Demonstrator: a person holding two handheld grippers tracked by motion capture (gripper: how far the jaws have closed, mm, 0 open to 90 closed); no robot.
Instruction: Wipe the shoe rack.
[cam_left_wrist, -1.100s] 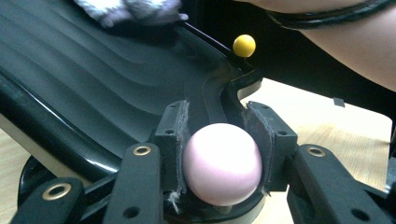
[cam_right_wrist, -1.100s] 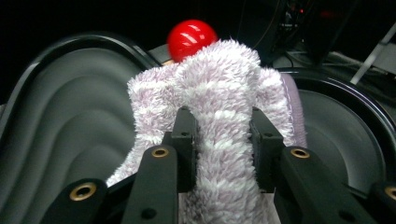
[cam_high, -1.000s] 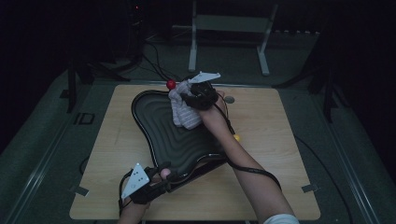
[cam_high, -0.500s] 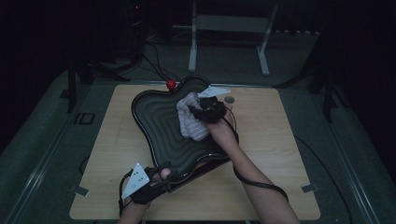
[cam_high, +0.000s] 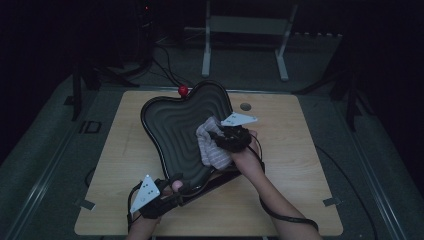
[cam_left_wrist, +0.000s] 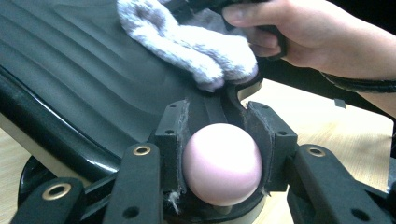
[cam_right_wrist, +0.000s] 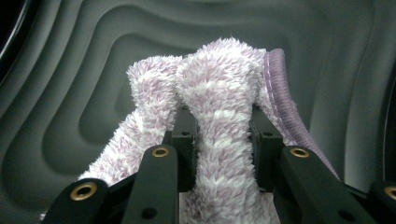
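Black ridged tray (cam_high: 175, 125), wavy-edged, sits tilted on the wooden table (cam_high: 300, 150), its near end lifted off the wood. Left gripper (cam_high: 167, 192) is at the tray's near end; in the left gripper view its jaws are closed around a pale pink ball knob (cam_left_wrist: 222, 163) at the tray rim. Right gripper (cam_high: 227, 140) holds a fluffy lilac-and-white cloth (cam_high: 212, 147); in the right gripper view the jaws pinch a fold of the cloth (cam_right_wrist: 224, 126) with the ridged tray floor behind it. Since a second ago the right gripper and cloth have moved from the tray's far end, near the red knob (cam_high: 183, 90), down toward the near right side of the tray. Left gripper and tray look unchanged. Cloth now lies on the tray's right rim, partly over the edge. Table is light wood with a small round hole (cam_high: 245, 106) near the far edge. Room is dark; grey floor, cables and a pale metal stand (cam_high: 245, 45) behind the table.
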